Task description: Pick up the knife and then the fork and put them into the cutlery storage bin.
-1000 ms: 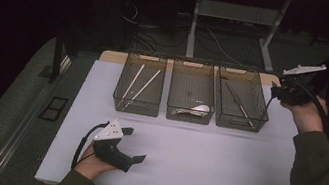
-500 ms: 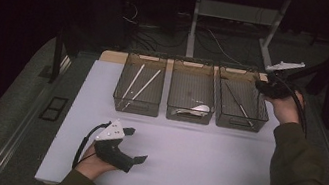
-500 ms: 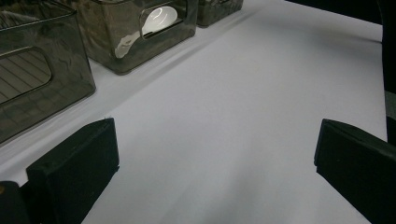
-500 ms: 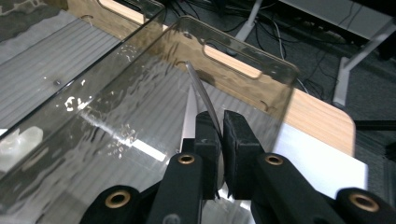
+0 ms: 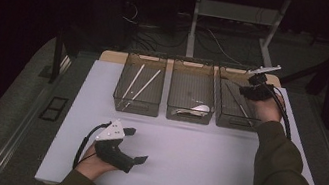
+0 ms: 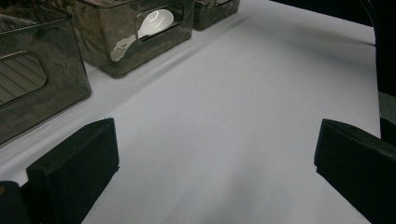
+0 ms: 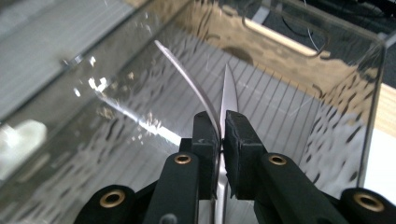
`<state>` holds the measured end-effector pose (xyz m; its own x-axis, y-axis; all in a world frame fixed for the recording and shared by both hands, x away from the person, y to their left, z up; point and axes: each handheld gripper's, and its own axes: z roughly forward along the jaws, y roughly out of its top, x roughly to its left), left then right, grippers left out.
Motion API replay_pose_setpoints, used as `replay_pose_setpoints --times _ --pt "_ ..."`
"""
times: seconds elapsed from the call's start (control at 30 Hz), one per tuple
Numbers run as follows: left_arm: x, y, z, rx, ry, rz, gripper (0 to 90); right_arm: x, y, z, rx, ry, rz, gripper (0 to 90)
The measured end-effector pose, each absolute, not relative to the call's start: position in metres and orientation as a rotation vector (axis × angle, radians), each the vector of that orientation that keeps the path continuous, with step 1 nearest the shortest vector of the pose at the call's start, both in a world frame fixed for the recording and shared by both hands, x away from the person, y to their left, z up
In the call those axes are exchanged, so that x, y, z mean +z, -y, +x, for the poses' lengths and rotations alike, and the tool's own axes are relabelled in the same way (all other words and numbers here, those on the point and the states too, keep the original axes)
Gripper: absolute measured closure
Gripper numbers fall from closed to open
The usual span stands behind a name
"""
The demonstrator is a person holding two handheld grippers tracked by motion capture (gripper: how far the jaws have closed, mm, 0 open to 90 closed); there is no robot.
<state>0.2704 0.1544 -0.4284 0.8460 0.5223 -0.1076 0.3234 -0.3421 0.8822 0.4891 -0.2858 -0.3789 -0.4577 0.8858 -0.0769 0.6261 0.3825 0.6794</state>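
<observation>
Knife (image 7: 223, 100), thin shiny metal, blade tapering to a point, sits pinched in my R gripper (image 7: 221, 135) over the rightmost bin (image 7: 299, 44); jaws closed down to blade thickness. Looks like mid-placement into the bin w/ other cutlery (image 5: 239, 105). Next: lower it, then release gently. L gripper (image 6: 215, 154) idle above the table (image 6: 243, 116), jaws wide apart, holding nothing.

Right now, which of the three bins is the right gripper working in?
The rightmost bin: the right gripper is shut on a knife there, while the other two hold chopsticks and a white spoon.
</observation>
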Motion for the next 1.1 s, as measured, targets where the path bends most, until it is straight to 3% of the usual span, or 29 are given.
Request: replay_pose_setpoints --times 0.23,0.57,0.8,1.1 --pt "-0.428 -0.154 0.271 0.233 -0.628 1.955 0.0 -0.382 0.288 0.488 0.814 -2.217 1.330 75.2" --pt "-0.429 -0.154 0.271 0.230 -0.633 1.955 0.0 -0.370 0.296 0.470 1.029 -2.197 1.358 53.8" --pt "-0.429 -0.154 0.271 0.228 -0.639 1.960 0.0 -0.367 0.306 0.447 1.139 -2.180 1.347 43.6" --pt "-0.430 -0.154 0.271 0.232 -0.634 1.965 0.0 -0.364 0.307 0.413 1.223 -2.183 1.272 38.6"
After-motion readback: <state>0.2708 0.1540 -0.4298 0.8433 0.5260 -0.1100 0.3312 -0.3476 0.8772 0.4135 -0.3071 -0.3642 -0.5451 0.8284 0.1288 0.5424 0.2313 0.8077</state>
